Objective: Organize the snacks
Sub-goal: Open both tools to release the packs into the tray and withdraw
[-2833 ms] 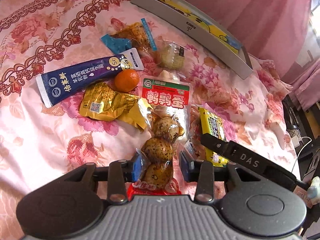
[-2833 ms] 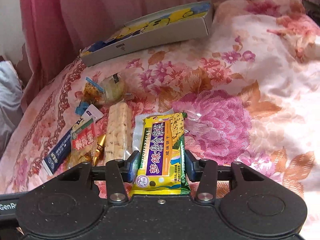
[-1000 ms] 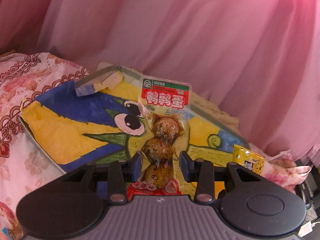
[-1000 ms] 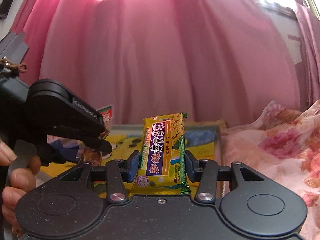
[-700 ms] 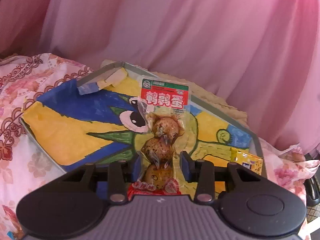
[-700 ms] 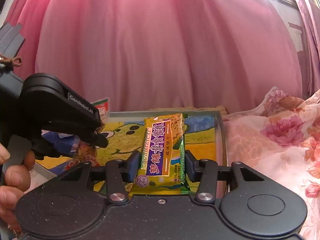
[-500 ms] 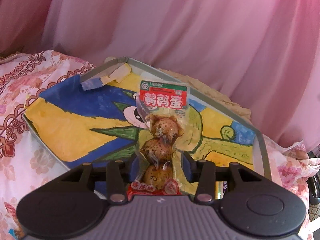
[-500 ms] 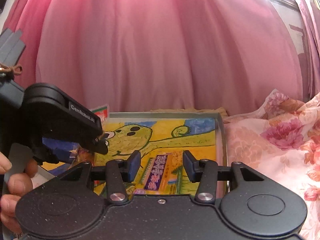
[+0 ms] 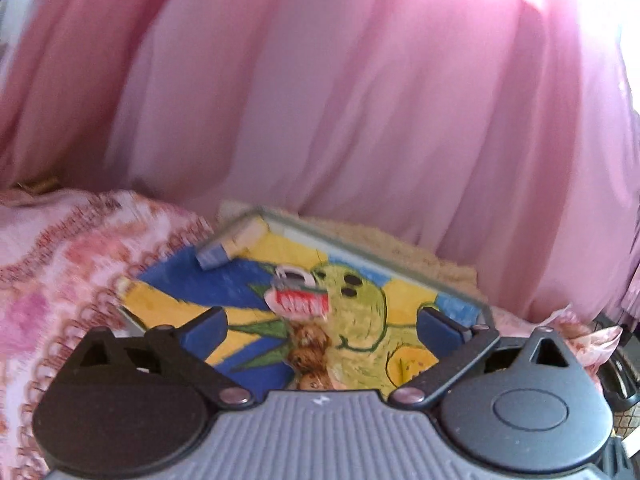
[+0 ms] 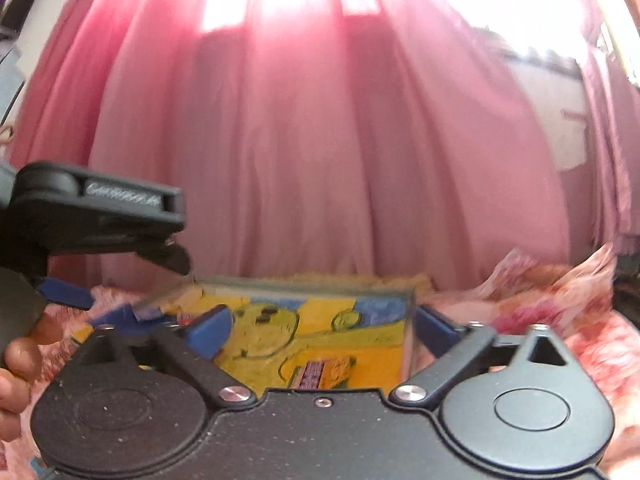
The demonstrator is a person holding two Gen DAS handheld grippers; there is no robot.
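Observation:
A shallow grey box (image 9: 372,257) painted yellow, blue and green lies on the bed below the curtain. The quail egg packet (image 9: 306,332), red label on top, lies inside it under my left gripper (image 9: 322,322), which is open and holds nothing. In the right wrist view the same box (image 10: 409,320) holds the yellow and purple biscuit bar (image 10: 324,372) near its front. My right gripper (image 10: 322,330) is open above it, jaws wide apart. The left gripper's body (image 10: 100,216) shows at the left of that view.
A pink curtain (image 9: 320,100) hangs right behind the box. Pink floral bedding (image 9: 60,264) spreads to the left and bedding (image 10: 560,312) to the right. A person's hand (image 10: 16,372) holds the left tool at the far left edge.
Both grippers have gone from shut to open. The biscuit bar dropped into the box first, then the quail egg packet. Both cameras have tilted up and drawn back a little.

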